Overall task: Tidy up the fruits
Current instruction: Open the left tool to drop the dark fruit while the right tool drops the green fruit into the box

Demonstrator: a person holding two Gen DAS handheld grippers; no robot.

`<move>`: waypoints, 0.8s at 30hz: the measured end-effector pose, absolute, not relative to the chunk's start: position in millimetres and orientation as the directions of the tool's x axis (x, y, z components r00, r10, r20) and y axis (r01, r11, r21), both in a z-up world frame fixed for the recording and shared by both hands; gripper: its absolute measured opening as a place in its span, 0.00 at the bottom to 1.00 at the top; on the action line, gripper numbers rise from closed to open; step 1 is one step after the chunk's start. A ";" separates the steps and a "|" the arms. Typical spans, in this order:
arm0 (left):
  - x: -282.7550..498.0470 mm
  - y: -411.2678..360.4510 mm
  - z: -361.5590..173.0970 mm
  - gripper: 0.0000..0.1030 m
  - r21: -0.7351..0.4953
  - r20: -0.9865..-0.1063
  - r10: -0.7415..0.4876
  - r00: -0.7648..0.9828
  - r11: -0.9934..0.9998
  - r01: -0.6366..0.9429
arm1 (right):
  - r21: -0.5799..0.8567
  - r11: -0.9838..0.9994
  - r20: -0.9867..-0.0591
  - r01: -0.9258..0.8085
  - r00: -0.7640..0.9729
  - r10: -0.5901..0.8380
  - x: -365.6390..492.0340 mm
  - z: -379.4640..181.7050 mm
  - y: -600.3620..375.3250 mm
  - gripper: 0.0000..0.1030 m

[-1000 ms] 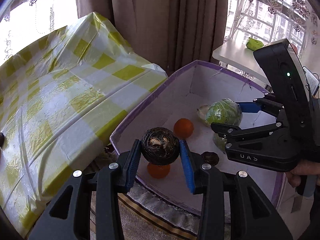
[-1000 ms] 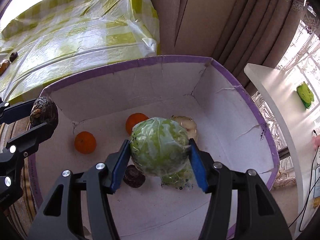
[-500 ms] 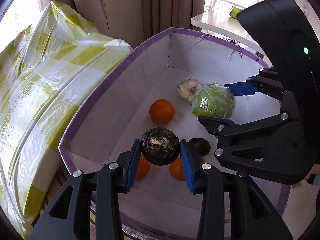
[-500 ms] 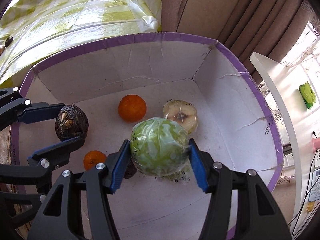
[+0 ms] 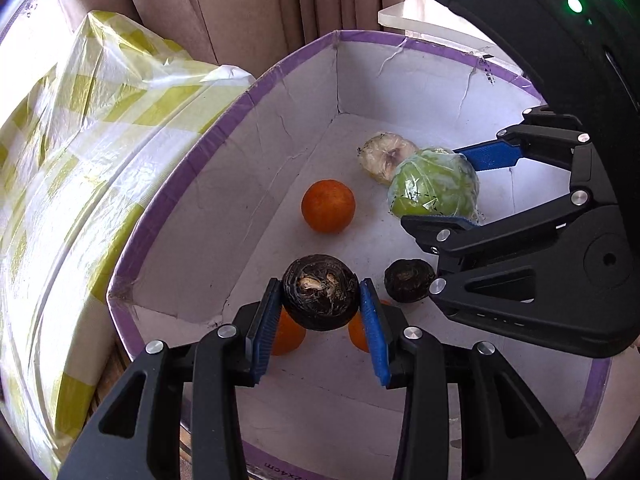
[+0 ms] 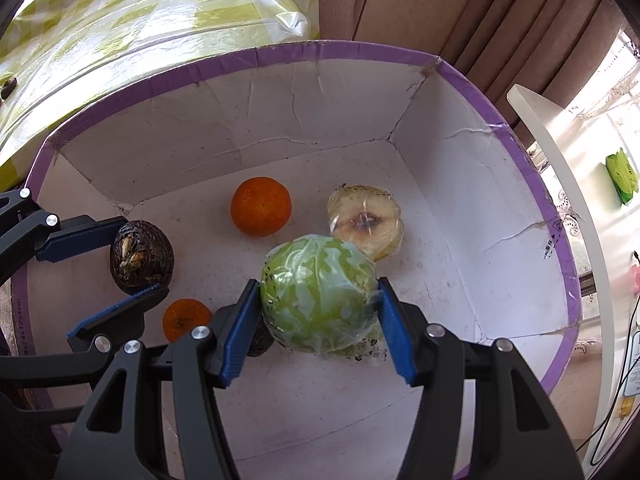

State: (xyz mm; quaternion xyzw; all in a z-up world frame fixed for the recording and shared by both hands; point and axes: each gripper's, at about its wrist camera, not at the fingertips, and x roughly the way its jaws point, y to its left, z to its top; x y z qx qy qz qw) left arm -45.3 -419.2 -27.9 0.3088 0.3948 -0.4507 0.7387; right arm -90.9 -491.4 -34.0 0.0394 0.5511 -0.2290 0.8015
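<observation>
Over a white box (image 5: 256, 184) edged in purple tape, the left gripper (image 5: 320, 312) clamps a dark, rough-skinned round fruit (image 5: 320, 297) between its blue pads, the jaws narrow and pressed to both its sides. The right gripper (image 6: 318, 320) stands wider, its pads tight on a green cabbage (image 6: 318, 298) wrapped in clear film.

The left wrist view shows two oranges on the box floor just beneath the left fingers, one (image 5: 286, 338) peeking out at the left pad and one (image 5: 358, 336) at the right; a second dark fruit (image 5: 408, 280) lies just right of the fingertips, plain to see. The right wrist view shows only one of that pair (image 6: 186, 318), and the second dark fruit there is a sliver behind the right gripper's left pad.

Both views show a lone orange (image 6: 261, 205) and a film-wrapped pale cut piece (image 6: 365, 220) beyond the fingertips, the piece touching or nearly touching the cabbage.

A yellow-checked plastic cover (image 5: 80, 152) lies left of the box.
</observation>
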 end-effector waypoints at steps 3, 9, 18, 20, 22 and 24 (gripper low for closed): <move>-47.3 -423.4 -32.6 0.37 0.127 -0.864 -0.407 0.297 0.394 0.910 | -0.187 0.892 -0.903 0.412 0.286 -0.321 -89.6 -37.9 -494.3 0.56; -44.6 -425.7 -33.7 0.40 0.122 -0.864 -0.411 0.291 0.391 0.912 | -0.191 0.889 -0.899 0.416 0.289 -0.328 -90.3 -38.6 -491.4 0.57; -47.1 -423.0 -33.0 0.46 0.116 -0.860 -0.423 0.287 0.386 0.915 | -0.197 0.880 -0.890 0.431 0.298 -0.346 -93.3 -33.7 -487.7 0.66; -47.5 -422.7 -33.0 0.47 0.117 -0.860 -0.423 0.287 0.385 0.916 | -0.195 0.880 -0.888 0.434 0.302 -0.346 -93.4 -32.6 -488.2 0.67; -47.6 -422.0 -32.6 0.47 0.114 -0.858 -0.426 0.287 0.386 0.915 | -0.190 0.878 -0.886 0.440 0.309 -0.346 -95.0 -30.5 -488.4 0.69; -47.5 -420.7 -31.5 0.47 0.108 -0.855 -0.434 0.285 0.388 0.915 | -0.179 0.879 -0.884 0.443 0.320 -0.341 -97.4 -28.2 -489.4 0.75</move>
